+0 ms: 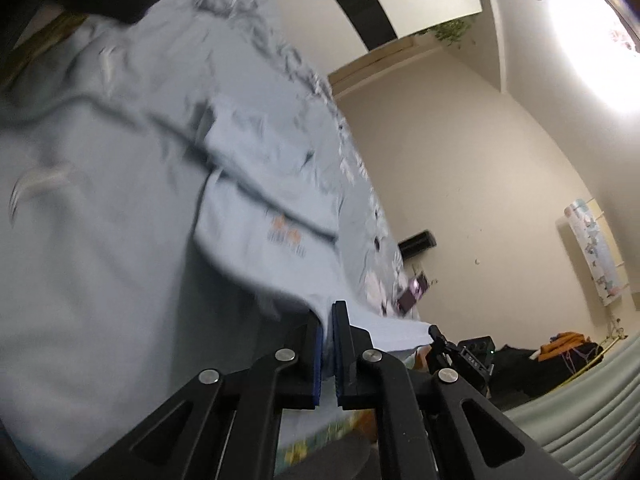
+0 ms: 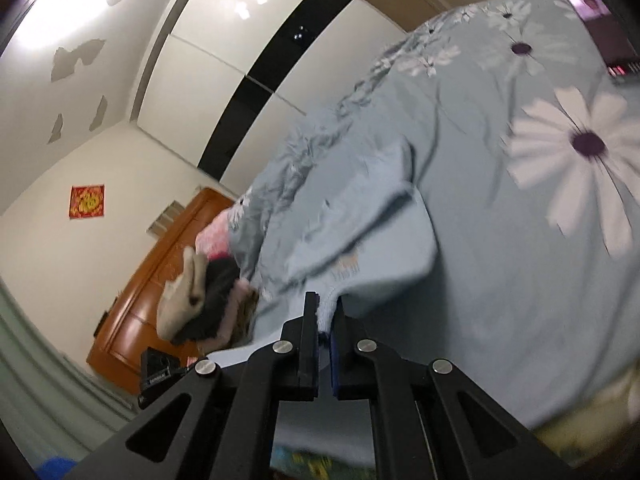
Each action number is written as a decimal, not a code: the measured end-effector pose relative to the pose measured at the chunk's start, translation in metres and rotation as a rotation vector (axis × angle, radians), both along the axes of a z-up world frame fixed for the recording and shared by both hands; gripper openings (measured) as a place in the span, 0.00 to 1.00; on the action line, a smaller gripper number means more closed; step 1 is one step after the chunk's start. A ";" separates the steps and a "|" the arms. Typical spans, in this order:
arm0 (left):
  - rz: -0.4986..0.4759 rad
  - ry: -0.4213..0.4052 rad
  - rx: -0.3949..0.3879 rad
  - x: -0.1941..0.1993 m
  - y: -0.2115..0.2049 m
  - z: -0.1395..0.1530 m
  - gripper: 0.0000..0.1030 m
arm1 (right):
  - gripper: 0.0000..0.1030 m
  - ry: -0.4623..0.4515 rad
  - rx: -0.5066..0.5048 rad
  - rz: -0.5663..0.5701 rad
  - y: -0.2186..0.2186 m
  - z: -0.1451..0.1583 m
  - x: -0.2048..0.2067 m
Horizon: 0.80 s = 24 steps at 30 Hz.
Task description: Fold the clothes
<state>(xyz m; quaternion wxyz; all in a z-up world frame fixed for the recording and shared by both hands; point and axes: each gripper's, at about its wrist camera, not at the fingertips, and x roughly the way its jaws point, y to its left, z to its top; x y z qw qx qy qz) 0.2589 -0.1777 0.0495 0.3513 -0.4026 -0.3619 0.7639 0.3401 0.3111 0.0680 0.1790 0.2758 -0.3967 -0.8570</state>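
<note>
A pale blue garment [image 1: 260, 216] with a small orange print lies crumpled on a bed and is lifted at its near hem. My left gripper [image 1: 327, 316] is shut on that hem, with cloth pinched between its blue pads. The hem stretches to the right toward the other gripper [image 1: 438, 338], seen small in the left wrist view. In the right wrist view the same garment [image 2: 360, 220] rises from the bed into my right gripper [image 2: 326, 312], which is shut on its edge. The left gripper [image 2: 160, 372] shows at the lower left there.
The bed has a light blue cover with large white flowers [image 2: 576, 156]. A pile of clothes [image 2: 208, 300] sits at the bed's far end before a wooden door [image 2: 160, 280]. A wardrobe with a black stripe [image 2: 276, 60] lines the wall. Dark bags and orange cloth [image 1: 560, 352] lie nearby.
</note>
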 end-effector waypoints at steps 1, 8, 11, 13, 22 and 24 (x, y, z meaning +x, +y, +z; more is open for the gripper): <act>0.005 0.013 -0.008 -0.012 -0.002 0.003 0.05 | 0.04 0.000 -0.006 -0.009 0.000 0.004 -0.012; 0.047 0.071 -0.067 -0.117 0.005 0.010 0.05 | 0.04 -0.094 0.023 -0.057 0.008 0.016 -0.132; 0.067 0.034 -0.052 -0.169 0.009 0.001 0.05 | 0.04 -0.146 0.045 -0.073 0.016 0.012 -0.187; 0.080 0.008 -0.073 -0.203 0.014 -0.009 0.05 | 0.04 -0.181 0.060 -0.086 0.019 0.006 -0.221; 0.118 -0.134 -0.121 -0.306 0.035 -0.061 0.05 | 0.04 -0.339 0.099 -0.140 0.025 -0.041 -0.327; 0.122 -0.163 -0.111 -0.318 0.037 -0.072 0.06 | 0.05 -0.364 0.093 -0.146 0.026 -0.052 -0.336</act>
